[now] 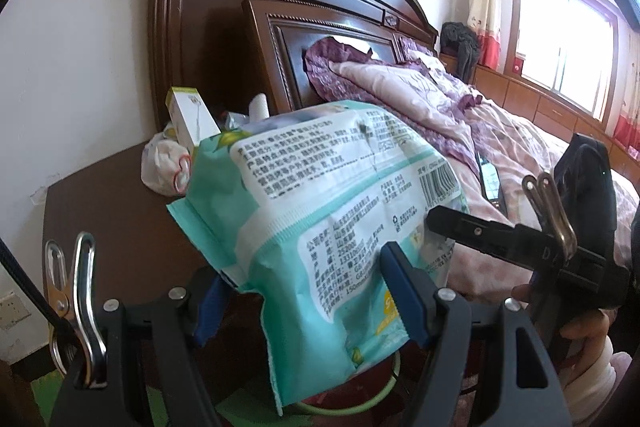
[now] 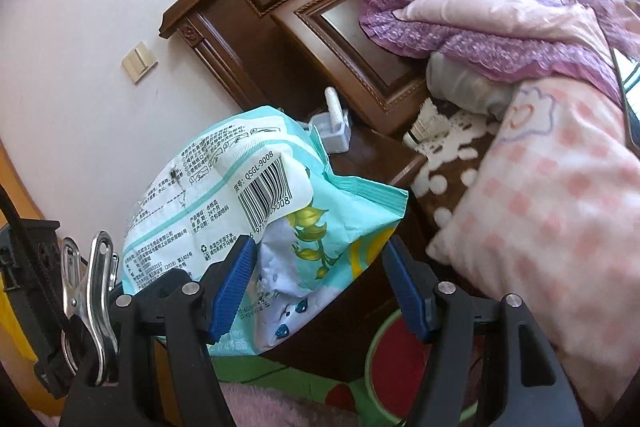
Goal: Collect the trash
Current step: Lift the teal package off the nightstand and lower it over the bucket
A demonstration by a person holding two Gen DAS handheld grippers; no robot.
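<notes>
A teal and white wet-wipes pack [image 1: 320,195] hangs in the air in front of the nightstand, printed back face and barcode toward the left wrist camera. My left gripper [image 1: 306,301] is shut on its lower end, one blue pad on each side. In the right wrist view the same pack [image 2: 224,187] sits between the blue pads of my right gripper [image 2: 318,283], which is shut on the barcode end. The left wrist view shows one black finger [image 1: 472,231] of that right gripper lying across the pack's right edge. The other finger is hidden behind the pack.
Behind the pack, a dark wooden nightstand [image 1: 100,211] carries a tied white bag [image 1: 164,167], a white and green box [image 1: 188,115] and a white holder [image 2: 332,131]. A bed with a pink quilt [image 1: 460,131] fills the right. A round red thing with a green rim [image 2: 384,359] lies below.
</notes>
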